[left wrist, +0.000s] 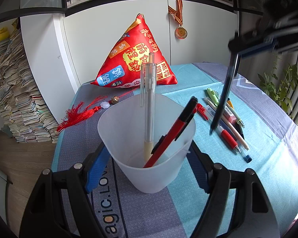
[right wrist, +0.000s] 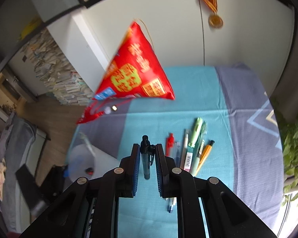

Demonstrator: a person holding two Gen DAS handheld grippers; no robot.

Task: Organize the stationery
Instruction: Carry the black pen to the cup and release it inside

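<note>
My left gripper (left wrist: 149,162) is shut on a translucent white cup (left wrist: 147,138) that stands on the table. In the cup are a clear pen (left wrist: 149,103) and a red and black pen (left wrist: 174,130). My right gripper (right wrist: 147,152) is shut on a black pen (right wrist: 146,156) and holds it in the air, tip down. In the left wrist view that black pen (left wrist: 225,91) hangs at the upper right, above a row of several loose pens (left wrist: 226,127). The cup (right wrist: 83,158) shows blurred at lower left in the right wrist view.
A red triangular pillow (left wrist: 137,59) with a red tassel (left wrist: 79,113) sits at the table's back. The loose pens (right wrist: 192,150) lie on the blue cloth (right wrist: 188,91). A medal (left wrist: 181,32) hangs on the cupboard. Paper stacks (left wrist: 14,91) rise at the left, a plant (left wrist: 280,85) at the right.
</note>
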